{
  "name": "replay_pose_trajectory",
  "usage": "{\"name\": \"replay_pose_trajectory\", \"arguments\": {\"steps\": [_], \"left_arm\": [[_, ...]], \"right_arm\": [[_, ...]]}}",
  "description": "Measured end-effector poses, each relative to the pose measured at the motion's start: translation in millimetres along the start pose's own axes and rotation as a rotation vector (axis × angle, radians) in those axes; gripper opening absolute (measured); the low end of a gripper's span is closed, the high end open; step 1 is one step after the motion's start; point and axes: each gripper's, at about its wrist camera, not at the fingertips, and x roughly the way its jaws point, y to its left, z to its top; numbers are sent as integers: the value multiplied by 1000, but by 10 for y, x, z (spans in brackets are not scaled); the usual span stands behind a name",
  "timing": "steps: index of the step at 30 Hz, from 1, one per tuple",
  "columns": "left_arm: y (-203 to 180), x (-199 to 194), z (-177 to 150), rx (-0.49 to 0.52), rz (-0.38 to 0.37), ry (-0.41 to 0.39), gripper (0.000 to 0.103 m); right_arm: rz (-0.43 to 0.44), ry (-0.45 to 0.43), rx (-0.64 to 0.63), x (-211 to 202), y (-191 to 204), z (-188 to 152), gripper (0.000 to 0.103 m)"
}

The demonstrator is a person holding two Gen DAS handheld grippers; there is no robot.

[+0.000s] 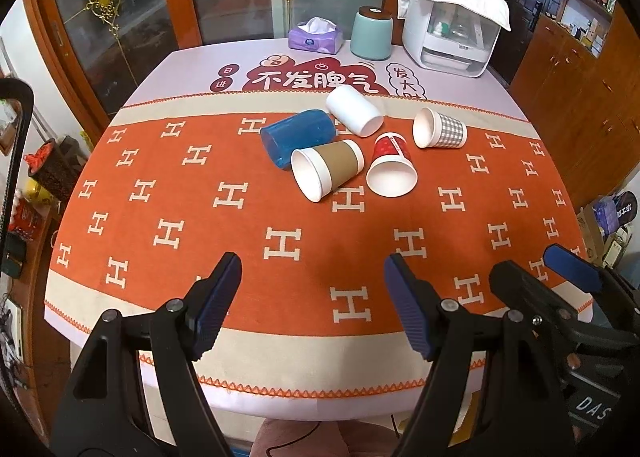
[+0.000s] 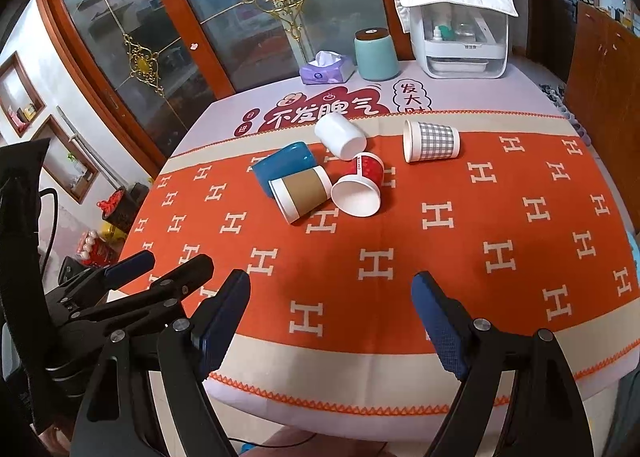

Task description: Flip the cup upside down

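Observation:
Several cups lie on their sides in the middle of the orange cloth: a blue cup (image 1: 298, 135) (image 2: 284, 165), a brown-sleeved paper cup (image 1: 326, 169) (image 2: 300, 193), a red paper cup (image 1: 392, 165) (image 2: 360, 185), a white cup (image 1: 354, 110) (image 2: 340, 135) and a grey-checked cup (image 1: 440, 128) (image 2: 431, 141). My left gripper (image 1: 312, 305) is open and empty, above the table's near edge. My right gripper (image 2: 332, 321) is open and empty too, also near the front edge; it shows at the right of the left wrist view (image 1: 536, 269).
The table (image 1: 280, 369) carries an orange patterned cloth. At its back stand a purple tissue box (image 1: 316, 35) (image 2: 327, 67), a teal canister (image 1: 371, 33) (image 2: 376, 55) and a white appliance (image 1: 450, 25) (image 2: 460, 29). Glass doors stand behind, wooden cabinets right.

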Motion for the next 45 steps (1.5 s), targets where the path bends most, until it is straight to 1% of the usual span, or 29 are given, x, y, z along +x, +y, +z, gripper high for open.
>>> {"name": "replay_pose_trajectory", "arguments": {"steps": [16,30,45], "left_arm": [[25,-1,-29,-22,-18,0,72],[43,-7,-29,-22,-20,0,72],[139,-124,130,-15,-16,-16,72]], "right_arm": [[-4,1,-3,4,-36,-7,84],[-4,-5,-8,19,-33,21,84],[-2,-25,-20,-38,136,145,84]]}}
